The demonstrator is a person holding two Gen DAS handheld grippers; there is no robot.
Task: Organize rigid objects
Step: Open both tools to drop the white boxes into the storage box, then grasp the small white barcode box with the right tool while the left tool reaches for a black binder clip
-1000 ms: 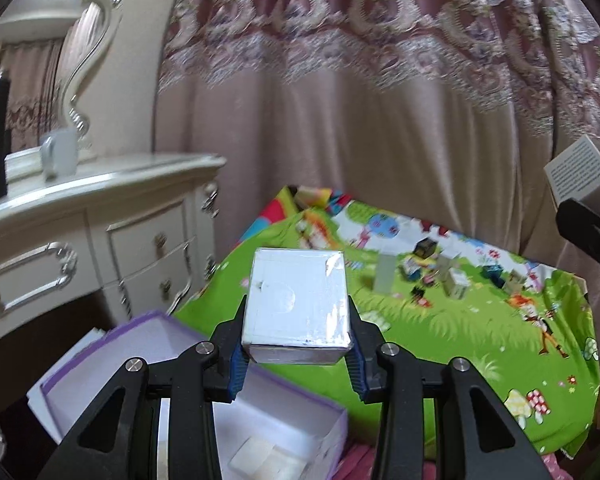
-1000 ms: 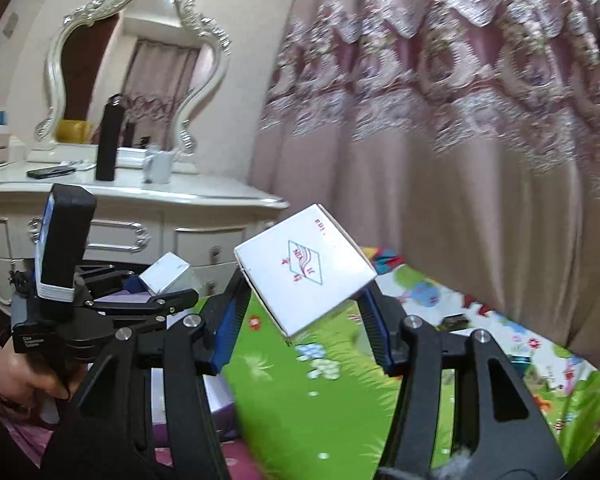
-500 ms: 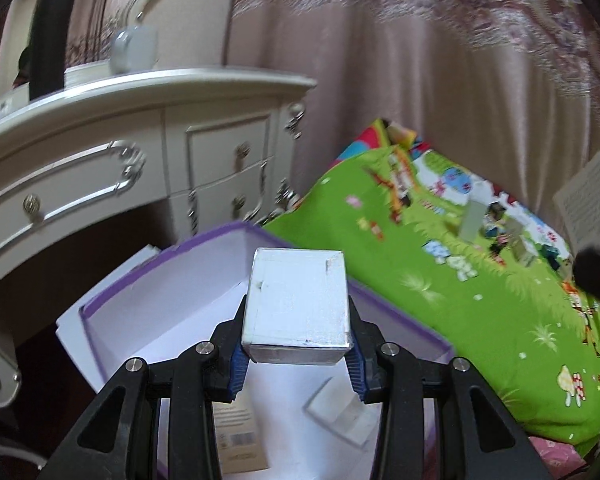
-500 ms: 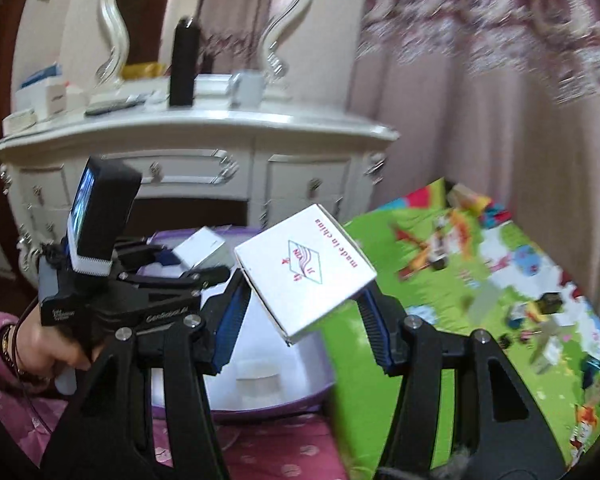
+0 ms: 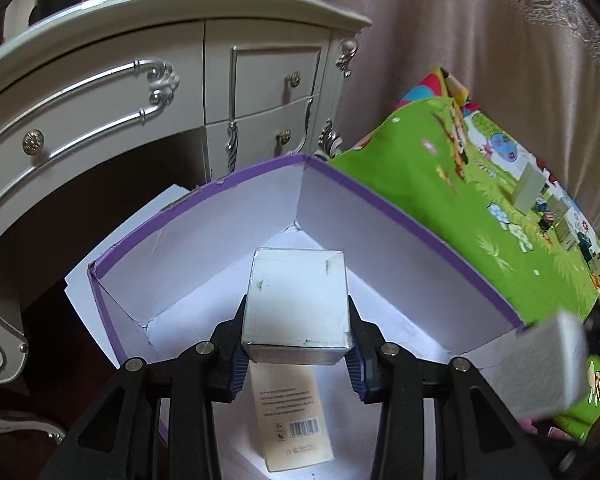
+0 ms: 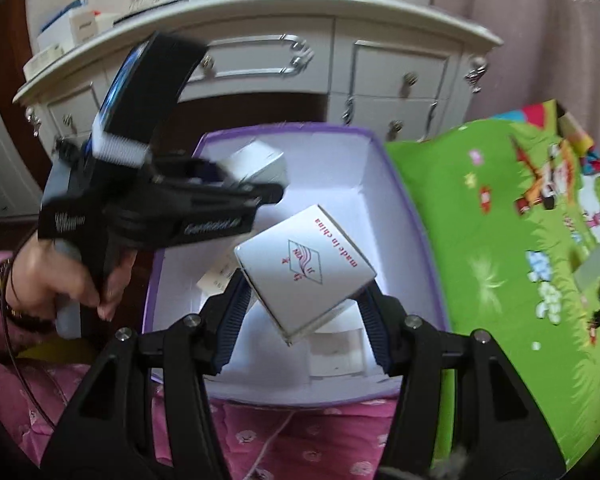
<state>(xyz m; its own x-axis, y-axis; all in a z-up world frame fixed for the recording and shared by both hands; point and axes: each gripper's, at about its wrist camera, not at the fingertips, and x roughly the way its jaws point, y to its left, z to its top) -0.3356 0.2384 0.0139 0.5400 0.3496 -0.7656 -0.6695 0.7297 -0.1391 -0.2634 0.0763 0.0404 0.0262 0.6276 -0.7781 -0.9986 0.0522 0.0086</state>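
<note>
Stowing boxes | left gripper (image 5: 297,346) pinching silver box (image 5: 298,304), frame centre, over purple bin (image 5: 400,216) | right gripper (image 6: 300,320) clamping tilted white box (image 6: 304,270) (corner-held) above bin, lower centre | lower both to floor, level before letting go, avoid labelled carton (image 5: 294,424).

Your right gripper's white box (image 5: 540,364) smears to a pale blur at the left wrist view's right edge, its print unreadable. The small items (image 5: 556,220) along the green mat's (image 5: 440,184) far edge are too tiny to identify, and the barcoded carton (image 5: 292,420) on the purple box's (image 5: 400,216) floor is partly hidden behind your left gripper's load.
</note>
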